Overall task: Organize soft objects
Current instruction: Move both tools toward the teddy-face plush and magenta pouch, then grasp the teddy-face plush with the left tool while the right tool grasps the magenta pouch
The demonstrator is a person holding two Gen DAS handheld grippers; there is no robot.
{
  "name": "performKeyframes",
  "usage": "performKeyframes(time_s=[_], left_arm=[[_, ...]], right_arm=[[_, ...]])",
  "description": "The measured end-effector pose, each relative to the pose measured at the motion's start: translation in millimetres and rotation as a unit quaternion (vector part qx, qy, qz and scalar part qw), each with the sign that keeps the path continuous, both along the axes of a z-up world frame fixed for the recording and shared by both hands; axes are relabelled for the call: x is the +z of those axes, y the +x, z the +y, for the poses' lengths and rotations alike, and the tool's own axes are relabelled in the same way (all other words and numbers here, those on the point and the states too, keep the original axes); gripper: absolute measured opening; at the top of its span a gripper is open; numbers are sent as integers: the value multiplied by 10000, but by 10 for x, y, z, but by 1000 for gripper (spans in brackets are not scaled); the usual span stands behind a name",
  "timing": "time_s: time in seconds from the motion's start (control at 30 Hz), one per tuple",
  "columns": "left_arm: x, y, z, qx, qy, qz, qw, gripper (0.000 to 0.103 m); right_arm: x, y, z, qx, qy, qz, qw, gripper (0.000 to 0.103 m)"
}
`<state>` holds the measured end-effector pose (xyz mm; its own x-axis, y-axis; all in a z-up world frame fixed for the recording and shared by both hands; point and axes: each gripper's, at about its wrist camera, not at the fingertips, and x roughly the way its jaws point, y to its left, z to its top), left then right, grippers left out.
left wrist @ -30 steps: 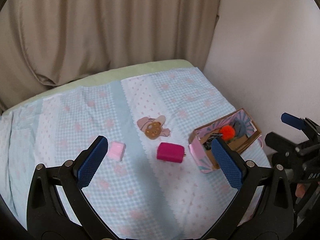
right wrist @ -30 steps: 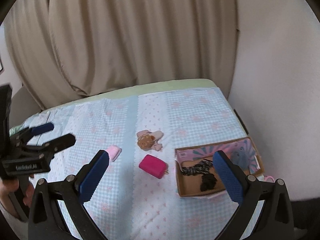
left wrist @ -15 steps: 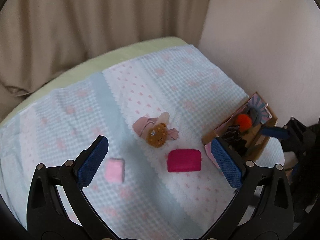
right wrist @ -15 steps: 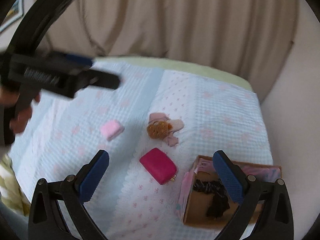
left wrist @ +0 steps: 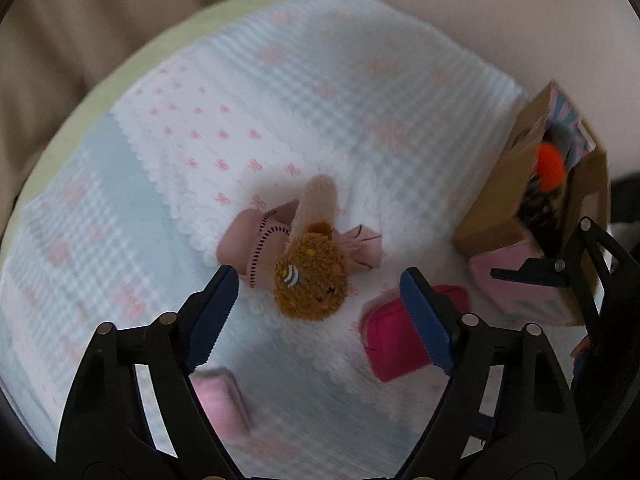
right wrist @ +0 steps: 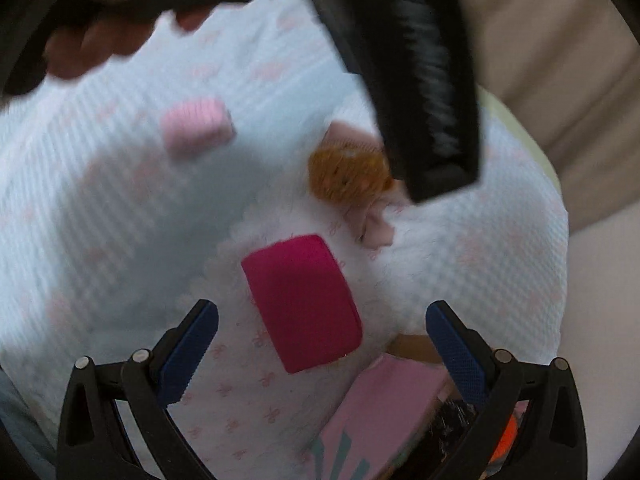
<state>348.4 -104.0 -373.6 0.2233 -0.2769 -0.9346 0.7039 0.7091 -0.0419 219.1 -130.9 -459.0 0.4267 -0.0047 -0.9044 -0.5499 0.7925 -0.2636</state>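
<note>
A soft doll with curly brown hair (left wrist: 310,286) and a pink dress lies on the checked blanket. My left gripper (left wrist: 320,292) is open, low over it, its fingers on either side of the head. A magenta pouch (right wrist: 302,302) lies beside the doll; it also shows in the left wrist view (left wrist: 396,344). My right gripper (right wrist: 322,332) is open just above the pouch, fingers straddling its near end. A pale pink block (right wrist: 196,124) lies further left; it also shows in the left wrist view (left wrist: 218,404).
A cardboard box (left wrist: 516,188) with a pink patterned lining stands at the blanket's right edge and holds an orange pompom (left wrist: 550,168) and dark items. The left gripper's body (right wrist: 424,80) crosses the top of the right wrist view. Curtain and wall lie behind.
Both grippers have dropped toward the blanket. The left has closed in on the doll, the right on the magenta pouch. Both stay open.
</note>
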Motion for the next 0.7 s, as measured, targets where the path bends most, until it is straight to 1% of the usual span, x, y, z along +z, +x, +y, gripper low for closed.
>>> performKeyframes(time_s=[0.07, 0.13, 0.2, 0.23, 0.33, 0.43, 0.47, 0.53, 0.7], left_arm=[[-200, 68, -71, -172, 138, 134, 9997, 74], [-328, 112, -123, -314, 242, 201, 9990, 73], [-471, 140, -191, -457, 400, 266, 9978, 69], [-521, 153, -210, -488, 444, 297, 9974, 65], [-695, 199, -263, -517, 621, 358, 9961, 62], [-836, 235, -284, -524, 688, 452, 9952, 53], [-869, 242, -293, -543, 731, 448, 9948, 51], [-927, 256, -304, -577, 812, 438, 9941, 50], [-995, 265, -303, -563, 827, 449, 9940, 44]], right_arm=[[-170, 42, 38, 116, -219, 98, 9996, 103], [-321, 95, 62, 151, -327, 347, 9988, 103], [-469, 144, 67, 158, -326, 607, 9975, 103], [-515, 154, 67, 161, -344, 665, 9971, 103], [-672, 195, 58, 150, -342, 869, 9955, 102], [-747, 221, 42, 190, -377, 833, 9956, 102], [-765, 236, 34, 161, -336, 895, 9953, 101], [-810, 277, 19, 38, -340, 950, 9949, 99], [-859, 371, 15, -182, -266, 992, 9945, 93]])
